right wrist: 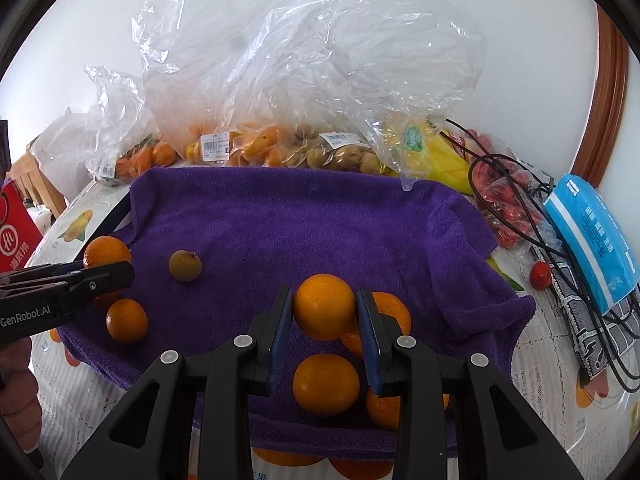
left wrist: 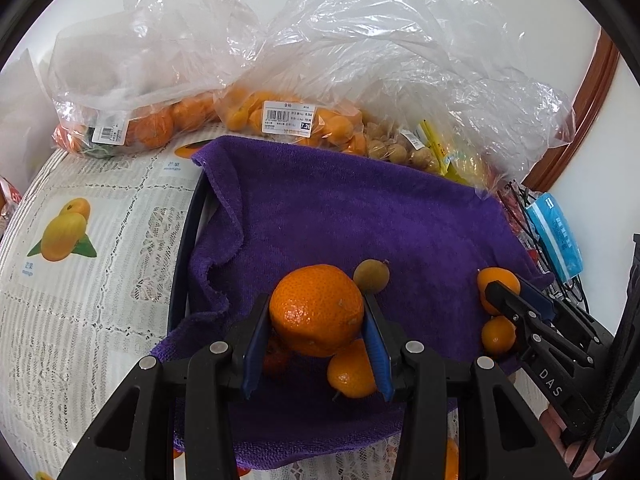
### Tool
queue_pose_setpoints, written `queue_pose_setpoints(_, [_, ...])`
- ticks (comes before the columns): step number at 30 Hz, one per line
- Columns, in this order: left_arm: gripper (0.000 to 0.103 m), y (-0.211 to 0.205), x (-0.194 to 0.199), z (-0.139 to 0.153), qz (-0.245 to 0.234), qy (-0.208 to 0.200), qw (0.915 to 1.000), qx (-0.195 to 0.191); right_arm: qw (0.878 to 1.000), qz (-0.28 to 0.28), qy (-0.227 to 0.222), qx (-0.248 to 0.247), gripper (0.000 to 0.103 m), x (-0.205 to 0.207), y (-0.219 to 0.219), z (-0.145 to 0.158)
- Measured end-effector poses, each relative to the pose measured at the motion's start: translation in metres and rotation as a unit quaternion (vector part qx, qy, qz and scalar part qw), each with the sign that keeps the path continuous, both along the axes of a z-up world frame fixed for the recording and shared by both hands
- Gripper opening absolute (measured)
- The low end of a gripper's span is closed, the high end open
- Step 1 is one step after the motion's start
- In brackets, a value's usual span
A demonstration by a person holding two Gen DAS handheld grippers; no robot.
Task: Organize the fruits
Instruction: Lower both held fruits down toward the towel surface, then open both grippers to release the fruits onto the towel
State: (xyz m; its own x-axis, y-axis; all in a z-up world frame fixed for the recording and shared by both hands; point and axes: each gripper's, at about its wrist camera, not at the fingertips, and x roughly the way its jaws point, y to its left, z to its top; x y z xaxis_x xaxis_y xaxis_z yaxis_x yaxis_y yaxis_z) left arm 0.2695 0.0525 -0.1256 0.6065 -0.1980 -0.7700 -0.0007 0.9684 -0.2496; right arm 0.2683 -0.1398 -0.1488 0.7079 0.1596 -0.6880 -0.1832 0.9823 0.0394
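A purple towel [left wrist: 360, 216] covers a dark tray [left wrist: 188, 232] on the table; it also shows in the right wrist view [right wrist: 320, 216]. My left gripper [left wrist: 316, 320] is shut on a big mandarin [left wrist: 316, 308] just above the towel. A small orange [left wrist: 352, 372] lies under it and a brown longan [left wrist: 372, 276] lies behind. My right gripper [right wrist: 325, 312] is shut on a small smooth orange [right wrist: 325, 306] over the towel. More small oranges [right wrist: 326, 384] lie below it. The longan [right wrist: 185, 266] and another orange [right wrist: 127, 320] lie to the left.
Clear plastic bags of mandarins [left wrist: 156, 124], small oranges [left wrist: 288, 120] and longans [left wrist: 400, 148] stand behind the towel. A yellow fruit bag [right wrist: 444, 152], red fruits with black cables [right wrist: 508, 200] and a blue packet [right wrist: 592, 240] lie right. A red box [right wrist: 16, 232] stands left.
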Motion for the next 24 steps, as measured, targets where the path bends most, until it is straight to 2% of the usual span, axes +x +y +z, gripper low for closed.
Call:
queue_pose_setpoints(20, [0.042,-0.0021,0.0005,-0.0022,-0.004,0.0,1.0,0.004,1.0,0.006,-0.003,0.003,0.032,-0.0011,-0.0013,0.0028])
queue_pose_setpoints(24, [0.042,-0.0031,-0.0018,0.0018,-0.008,-0.008,0.9999,0.002,1.0,-0.001,-0.011,0.007,0.036,-0.0036,-0.0054,0.0072])
